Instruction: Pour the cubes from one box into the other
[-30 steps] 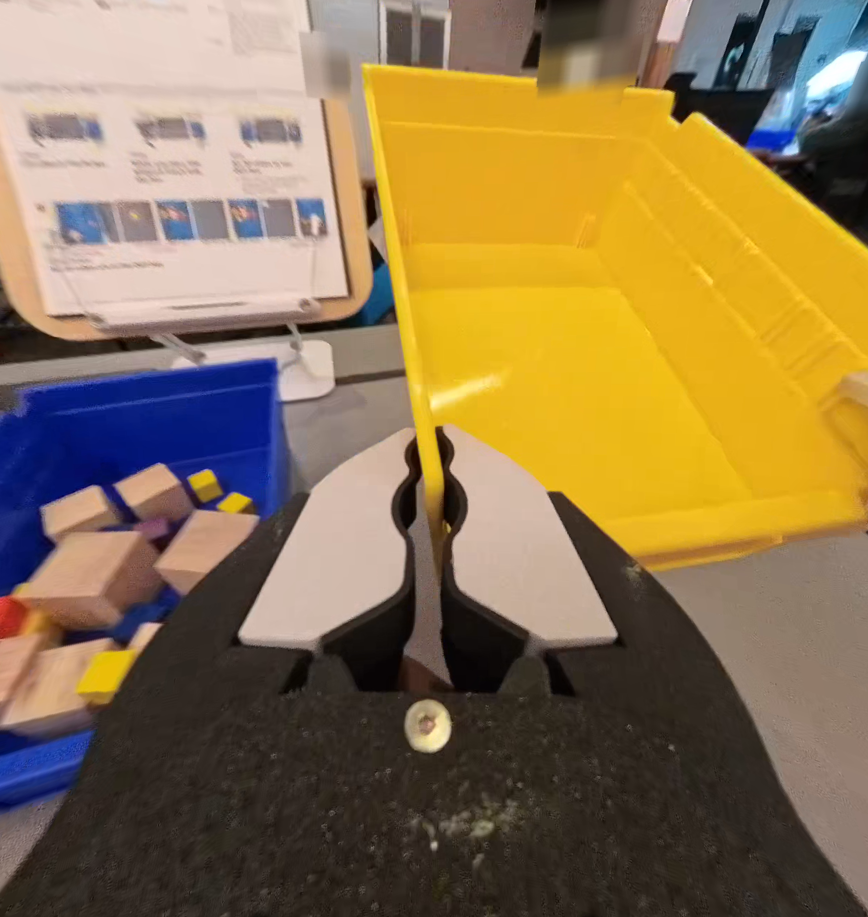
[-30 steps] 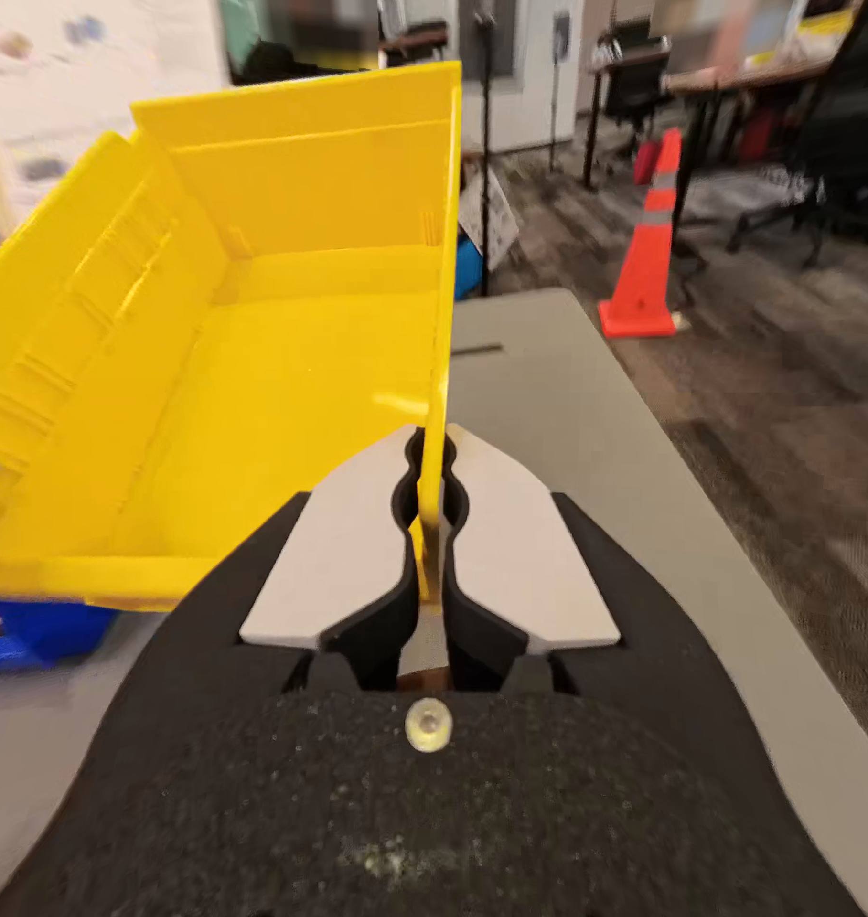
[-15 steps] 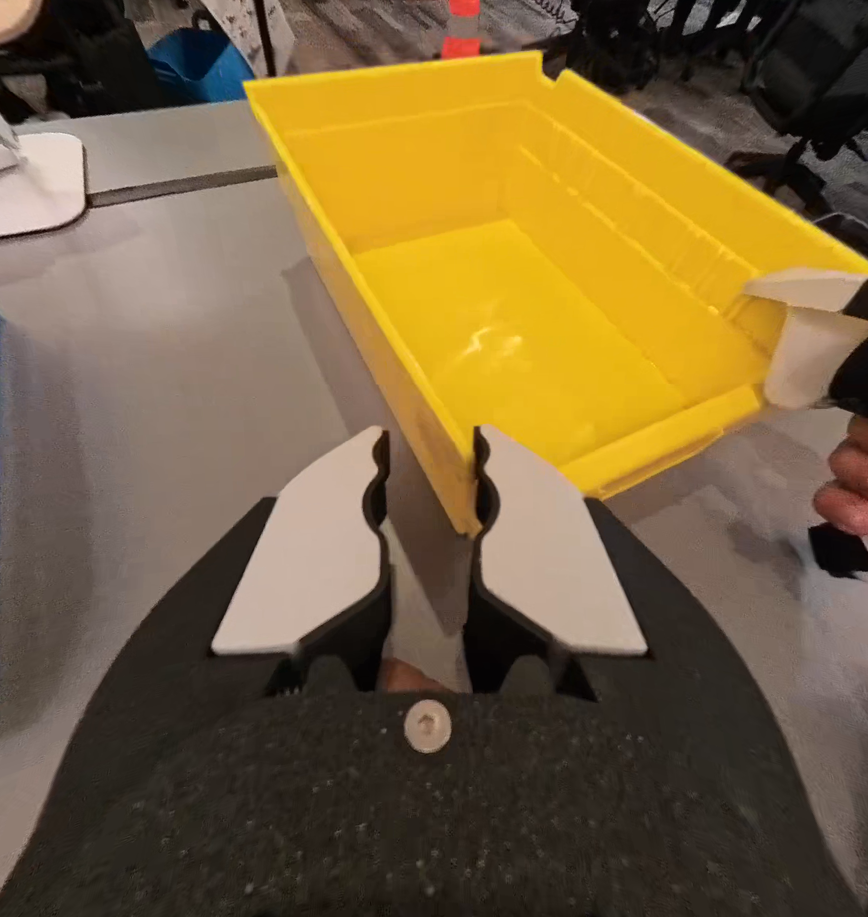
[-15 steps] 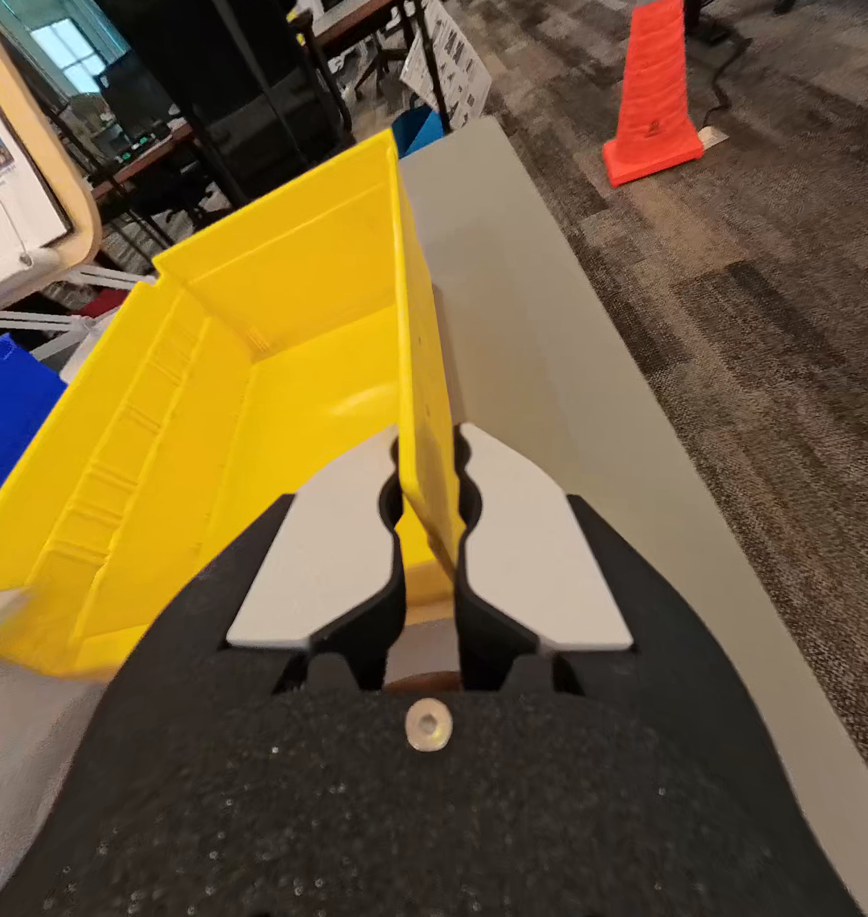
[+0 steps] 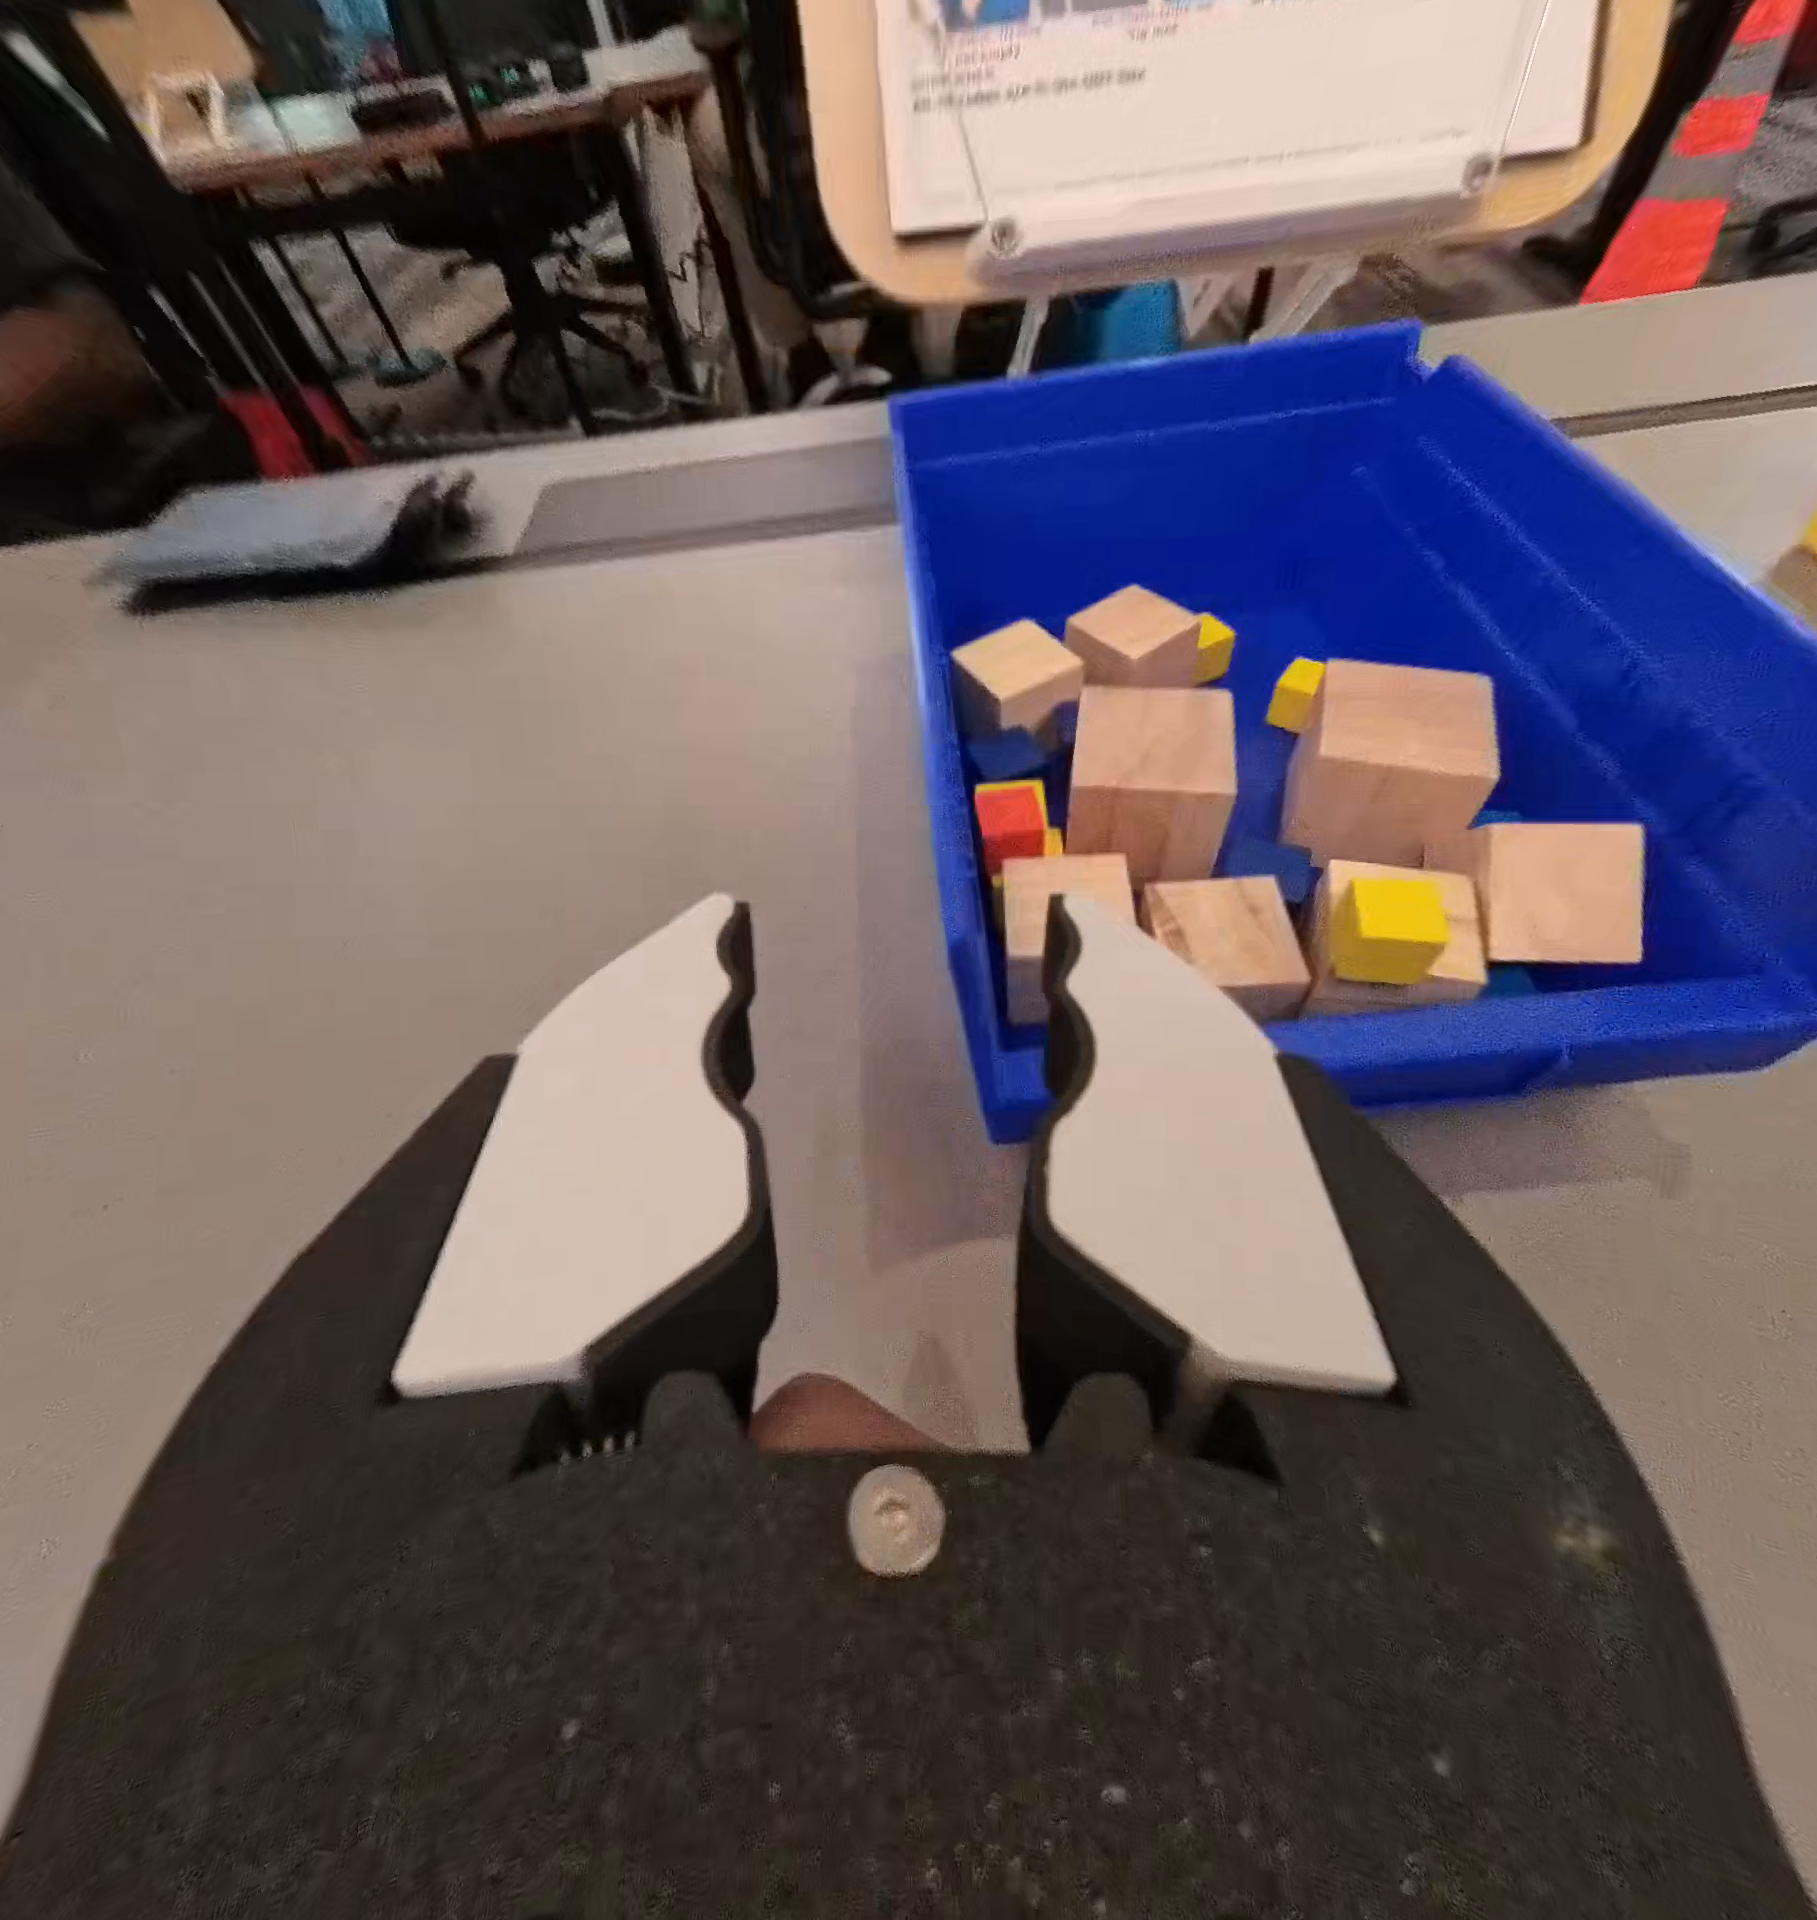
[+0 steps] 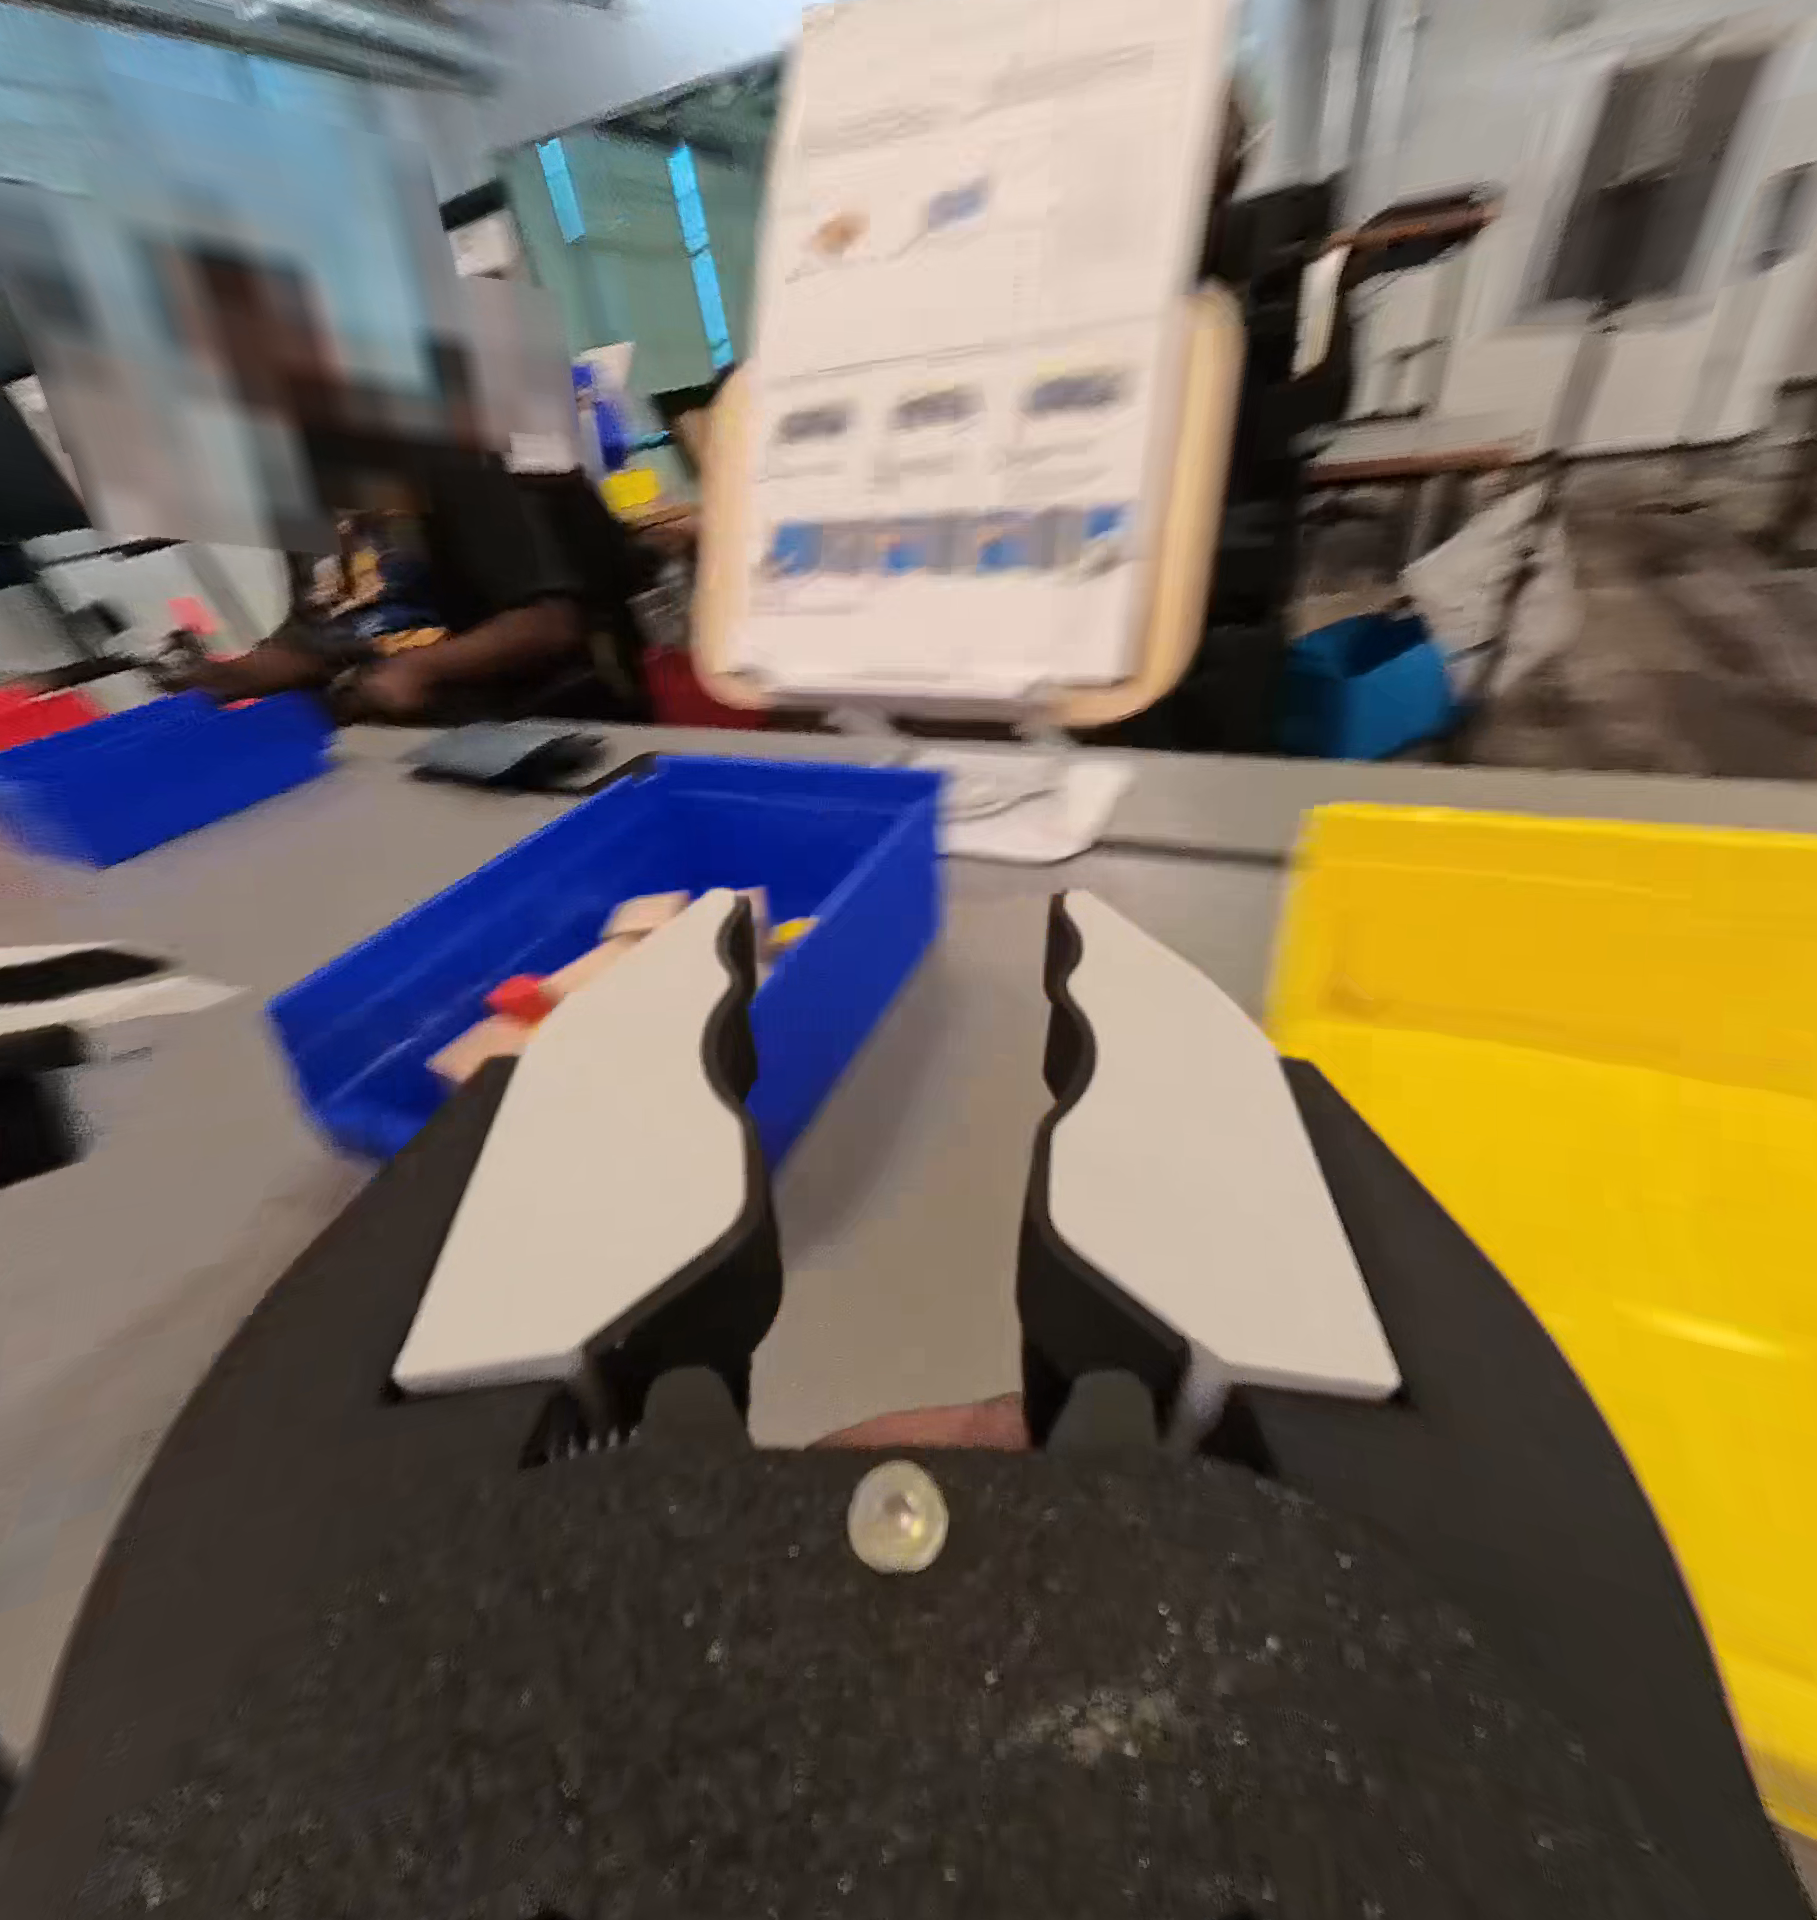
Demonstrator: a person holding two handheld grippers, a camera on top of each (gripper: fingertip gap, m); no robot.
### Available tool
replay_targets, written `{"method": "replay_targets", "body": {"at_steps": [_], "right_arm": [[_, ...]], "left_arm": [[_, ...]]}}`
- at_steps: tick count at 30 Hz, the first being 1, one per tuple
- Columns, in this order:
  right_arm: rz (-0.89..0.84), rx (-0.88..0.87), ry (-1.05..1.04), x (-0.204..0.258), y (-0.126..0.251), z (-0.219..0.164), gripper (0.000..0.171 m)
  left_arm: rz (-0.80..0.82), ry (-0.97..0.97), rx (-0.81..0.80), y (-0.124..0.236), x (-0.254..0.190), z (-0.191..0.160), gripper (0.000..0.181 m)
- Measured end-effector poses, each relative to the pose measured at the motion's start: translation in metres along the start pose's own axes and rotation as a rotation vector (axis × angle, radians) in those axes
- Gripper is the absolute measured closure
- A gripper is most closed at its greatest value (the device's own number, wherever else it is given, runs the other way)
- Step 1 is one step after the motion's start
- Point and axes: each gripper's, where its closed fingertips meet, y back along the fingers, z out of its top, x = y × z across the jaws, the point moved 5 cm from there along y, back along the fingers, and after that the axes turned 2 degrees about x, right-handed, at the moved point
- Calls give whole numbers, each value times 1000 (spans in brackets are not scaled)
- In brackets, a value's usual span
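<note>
Both claws spread wide and empty over the grey counter (image 5: 364, 831), cubes lying in the blue box

The left claw (image 5: 896, 925) hangs above bare counter with its jaws well apart, its right finger (image 5: 1174, 1143) just at the near left corner of the blue box (image 5: 1610, 665). Inside that box sits a jumble of cubes (image 5: 1153, 790): plain wooden ones of several sizes, a few small yellow ones, a red one and some blue ones, gathered toward the near end. The right claw (image 6: 899, 914) is likewise parted with nothing between its fingers, poised over the strip of counter between the two boxes; the yellow box (image 6: 1569, 1195) stands to its right, the part of it in view bare. Behind the boxes a paper sheet on a pale wooden stand (image 6: 971, 447) faces this way; the right wrist view is blurred
</note>
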Motion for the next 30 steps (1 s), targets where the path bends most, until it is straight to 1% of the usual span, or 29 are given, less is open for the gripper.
{"method": "replay_targets", "body": {"at_steps": [2,3,4,5,6,7,8,9,11,13,14,17,19,21,23,26,29,30], "right_arm": [[81,90,-27,53,-43,-38,95],[90,152,-32,70,-62,-58,89],[60,218,-32,79,-78,-77,89],[-10,295,-38,80,-91,-96,90],[-88,365,-69,77,-102,-112,98],[-115,415,-105,77,-111,-124,126],[-114,435,-126,81,-116,-133,148],[-157,404,-100,80,-117,-133,157],[-252,407,-55,81,-115,-131,165],[-330,405,-28,90,-114,-130,169],[-340,390,-29,96,-116,-129,169],[-322,316,-14,127,-127,-116,168],[-290,285,2,155,-142,-105,168],[-258,294,5,187,-159,-102,167],[-227,322,7,220,-178,-108,167],[-176,375,17,261,-203,-127,167],[-169,436,-1,285,-213,-149,166],[-155,398,6,290,-215,-149,164]], "left_arm": [[-40,0,55,-18,5,-12,127],[-48,-5,82,-29,4,-17,123],[-78,15,112,-40,2,-21,123],[-118,55,148,-48,-2,-26,125],[-150,82,174,-56,-8,-29,131],[-170,92,182,-63,-11,-31,147],[-190,101,171,-66,-12,-30,168],[-167,107,166,-68,-9,-30,176],[-157,42,167,-66,-7,-30,177],[-132,34,169,-63,-4,-30,178],[-118,34,162,-61,1,-28,178],[-65,29,104,-53,32,-14,179],[-23,14,92,-48,64,-7,178],[11,42,111,-45,101,-6,178],[36,84,119,-41,137,-12,179],[68,96,141,-37,183,-26,179],[46,96,214,-45,209,-47,179],[34,114,220,-49,213,-56,178]]}}
